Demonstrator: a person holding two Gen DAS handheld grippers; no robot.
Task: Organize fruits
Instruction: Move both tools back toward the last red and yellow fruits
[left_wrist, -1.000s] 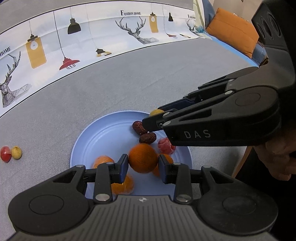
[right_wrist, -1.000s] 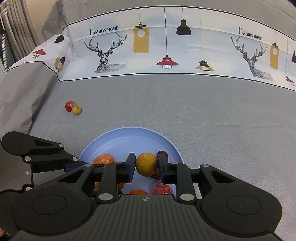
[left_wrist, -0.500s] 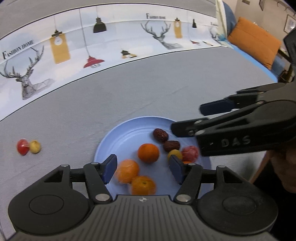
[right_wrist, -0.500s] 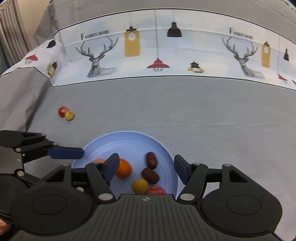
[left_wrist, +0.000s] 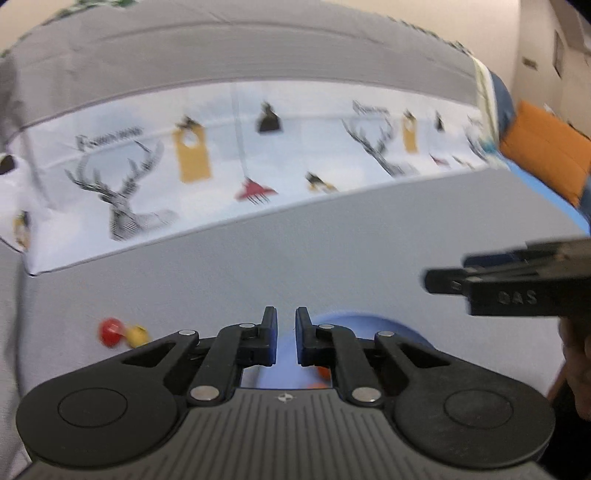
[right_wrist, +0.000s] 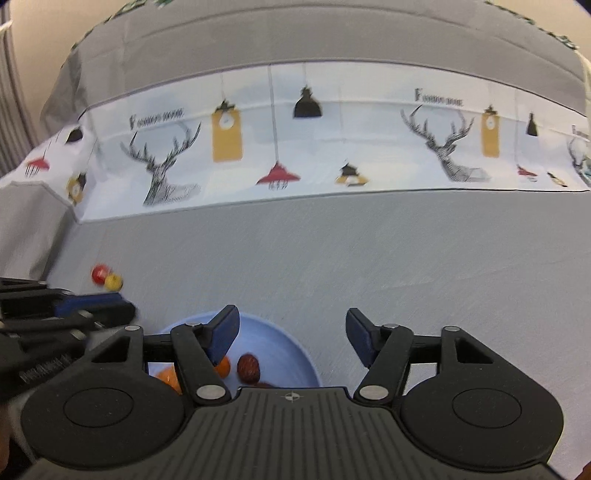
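A round, smooth, pale blue plate (right_wrist: 280, 339) with a shallow raised rim sits on a grey, finely woven tablecloth (right_wrist: 369, 258). In the right wrist view it holds a wrinkled dark red date (right_wrist: 248, 365), and two glossy orange mandarins (right_wrist: 223, 366) partly hidden behind the left finger of the right gripper (right_wrist: 291, 332). That gripper's jaws, matte black with blue pads, stand apart with nothing between them; they have just been closing a little.

The left gripper (left_wrist: 286, 334) is clenched, its jaws nearly together over the plate's (left_wrist: 354, 323) far rim and gripping nothing; they have just been closing. Its black ribbed body covers most of the plate, so only slivers of orange fruit (left_wrist: 323, 372) show beneath the right finger. The picture is blurred.

Well to the left of the plate, on the cloth, a small round red fruit (right_wrist: 98, 274) and a small yellow fruit (right_wrist: 113, 282) lie touching each other. In the right wrist view the left gripper's blue-padded tips reach in from the left edge, just below that pair.

Behind the grey field runs a white printed band (right_wrist: 332, 147) with line-drawn stag heads, hanging lamps and yellow tags. In the left wrist view, an orange cushion (left_wrist: 546, 155) shows at far right, and a person's hand (left_wrist: 576, 365) holds the right gripper at the right edge.
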